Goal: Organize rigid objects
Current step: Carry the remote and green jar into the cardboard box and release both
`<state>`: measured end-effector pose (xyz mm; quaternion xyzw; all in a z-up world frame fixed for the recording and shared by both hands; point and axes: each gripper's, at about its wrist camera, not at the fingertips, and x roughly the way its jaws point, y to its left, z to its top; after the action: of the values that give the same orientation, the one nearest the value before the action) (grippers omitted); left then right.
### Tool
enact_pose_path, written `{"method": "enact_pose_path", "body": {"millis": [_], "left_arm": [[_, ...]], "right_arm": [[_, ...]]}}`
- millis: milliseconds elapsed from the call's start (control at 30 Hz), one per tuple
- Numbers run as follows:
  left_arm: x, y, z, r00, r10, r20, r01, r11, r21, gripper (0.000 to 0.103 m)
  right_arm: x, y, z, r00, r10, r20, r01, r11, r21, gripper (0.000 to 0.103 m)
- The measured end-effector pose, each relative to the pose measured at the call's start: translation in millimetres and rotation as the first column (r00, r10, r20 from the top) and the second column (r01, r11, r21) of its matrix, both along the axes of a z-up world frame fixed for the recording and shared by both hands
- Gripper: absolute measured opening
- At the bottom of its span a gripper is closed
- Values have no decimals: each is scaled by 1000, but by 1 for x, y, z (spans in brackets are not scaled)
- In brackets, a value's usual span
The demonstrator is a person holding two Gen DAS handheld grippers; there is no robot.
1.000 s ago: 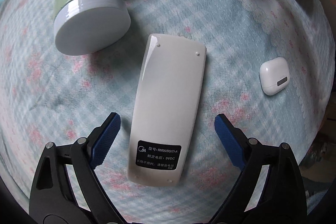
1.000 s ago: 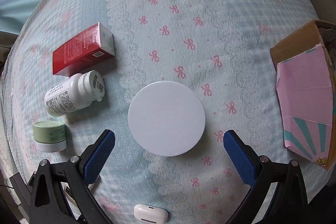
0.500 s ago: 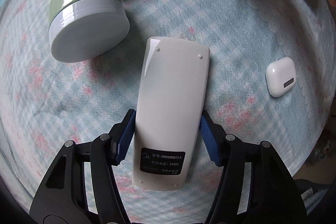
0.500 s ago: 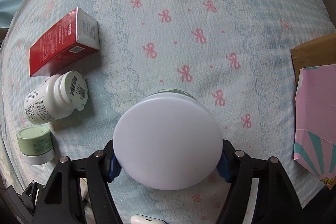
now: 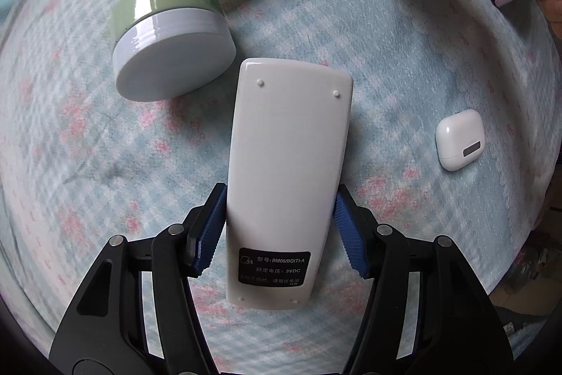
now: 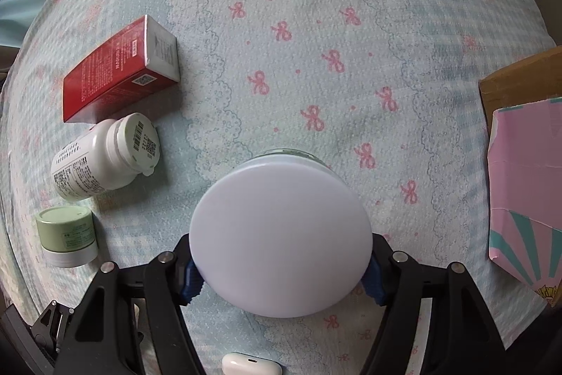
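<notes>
Both grippers grip firmly, left gripper (image 5: pixel 277 227) clamping the remote (image 5: pixel 286 178), right gripper (image 6: pixel 281 266) the jar (image 6: pixel 281 238), so lift straight, level.

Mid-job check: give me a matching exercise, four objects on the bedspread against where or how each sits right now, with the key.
Objects
1. white remote
2. white-lidded green jar
3. earbud case
4. pill bottle

States
A. lying on its side between the red box and the pale green jar
B. lying free on the cloth, right of the remote in the left wrist view
C. face down, clamped between the left gripper's pads
D. clamped by the lid in the right gripper

Pairs: 1-C, 2-D, 3-B, 4-A
</notes>
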<state>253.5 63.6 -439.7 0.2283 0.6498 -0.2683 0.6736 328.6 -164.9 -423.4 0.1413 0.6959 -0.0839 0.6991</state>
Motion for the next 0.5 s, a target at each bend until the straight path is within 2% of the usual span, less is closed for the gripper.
{"method": "enact_pose_path", "body": {"millis": [233, 500], "left_arm": [[1, 13, 37, 999, 45, 18, -44, 998, -47, 56], [5, 33, 85, 994, 94, 55, -88, 992, -95, 55]], "right_arm": [[-8, 16, 34, 998, 39, 40, -39, 999, -13, 66], [-13, 37, 88, 990, 97, 106, -95, 995, -24, 66]]}}
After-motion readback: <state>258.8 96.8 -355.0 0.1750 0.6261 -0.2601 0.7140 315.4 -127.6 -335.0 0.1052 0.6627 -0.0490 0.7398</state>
